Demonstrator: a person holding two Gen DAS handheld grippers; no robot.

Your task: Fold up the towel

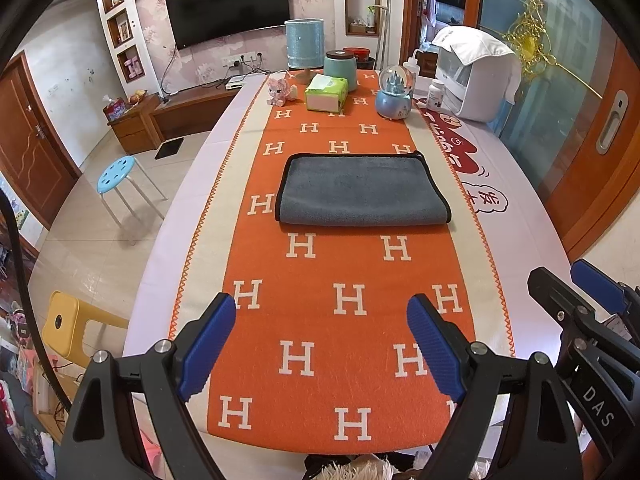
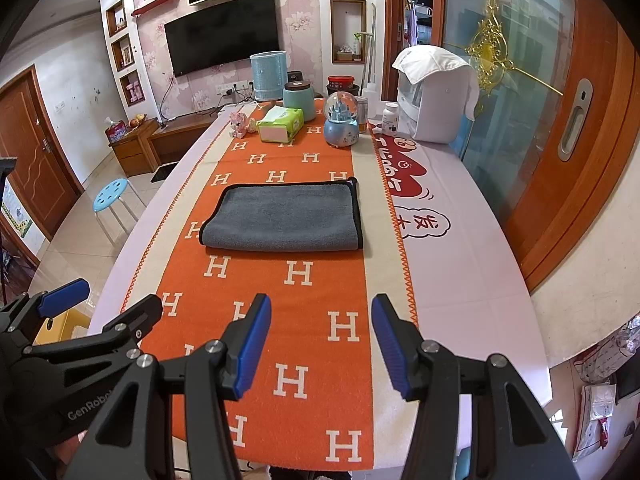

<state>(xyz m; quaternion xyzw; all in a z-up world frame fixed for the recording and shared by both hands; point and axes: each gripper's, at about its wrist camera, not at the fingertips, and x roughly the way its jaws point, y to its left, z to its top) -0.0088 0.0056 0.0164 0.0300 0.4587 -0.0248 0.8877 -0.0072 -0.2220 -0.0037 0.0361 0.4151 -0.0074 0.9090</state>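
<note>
A grey towel (image 1: 362, 190) with black edging lies folded in a flat rectangle on the orange H-patterned runner (image 1: 340, 308) in the middle of the table; it also shows in the right wrist view (image 2: 284, 218). My left gripper (image 1: 322, 312) is open and empty, held above the runner well short of the towel. My right gripper (image 2: 322, 314) is open and empty, also near the table's front edge. Each gripper shows at the edge of the other's view: the right one (image 1: 576, 292) and the left one (image 2: 108, 300).
At the table's far end stand a green tissue box (image 1: 326, 92), a snow globe (image 1: 396, 94), a teal jar (image 1: 340, 68), a pink toy (image 1: 280, 90), a blue cylinder (image 1: 305, 43) and a white appliance (image 1: 476, 76). A blue stool (image 1: 118, 174) and yellow stool (image 1: 70, 326) stand left.
</note>
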